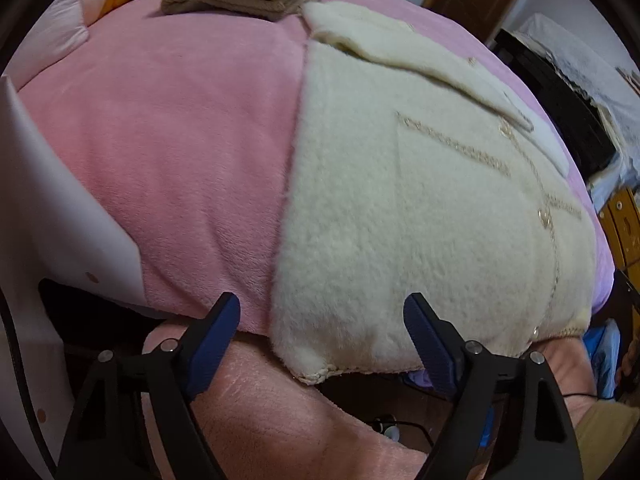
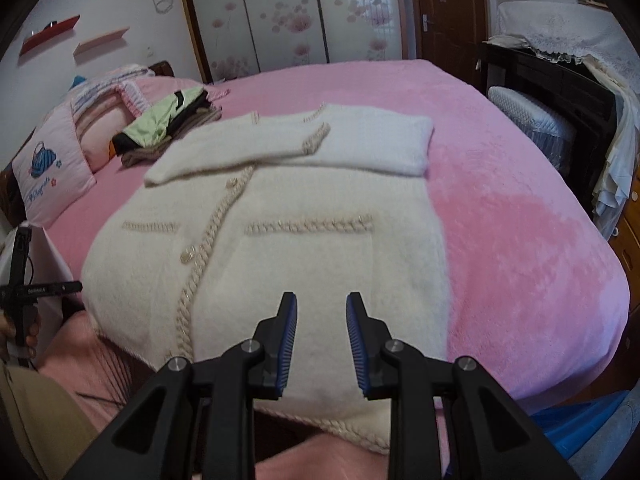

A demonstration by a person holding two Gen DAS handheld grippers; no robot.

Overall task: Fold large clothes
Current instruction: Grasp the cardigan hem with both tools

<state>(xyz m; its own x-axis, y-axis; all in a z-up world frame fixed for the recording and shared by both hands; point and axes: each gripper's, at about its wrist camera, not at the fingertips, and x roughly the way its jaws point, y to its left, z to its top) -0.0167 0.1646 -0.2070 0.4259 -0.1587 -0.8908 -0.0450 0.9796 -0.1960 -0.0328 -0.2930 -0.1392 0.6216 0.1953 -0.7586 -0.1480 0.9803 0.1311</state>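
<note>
Setting: a bed covered by a pink blanket (image 2: 520, 208), seen from the foot edge where the person stands.
Garment: a cream fluffy cardigan (image 2: 304, 264) lies flat on the blanket, front side up, its hem hanging slightly over the near edge of the bed.
Sleeves: both are laid across the chest, one over the other, so the body forms a neat rectangle, probably ready for a bottom-to-top fold.
Trim: a braided placket (image 2: 208, 248) with buttons runs down the middle; two braided pocket lines cross the front.
Left gripper (image 1: 322, 330): jaws spread wide and empty, hovering just before the hem's left corner (image 1: 316, 374), seemingly lined up to take it.
Right gripper (image 2: 322, 320): jaws parted and empty, hanging over the hem's right portion, not touching the cloth.
Step, as judged: both tools appear placed to pinch the hem together.
Nearby: a stack of folded clothes (image 2: 168, 128) beside the pillows (image 2: 52, 172), apart from the cardigan's shoulder.
</note>
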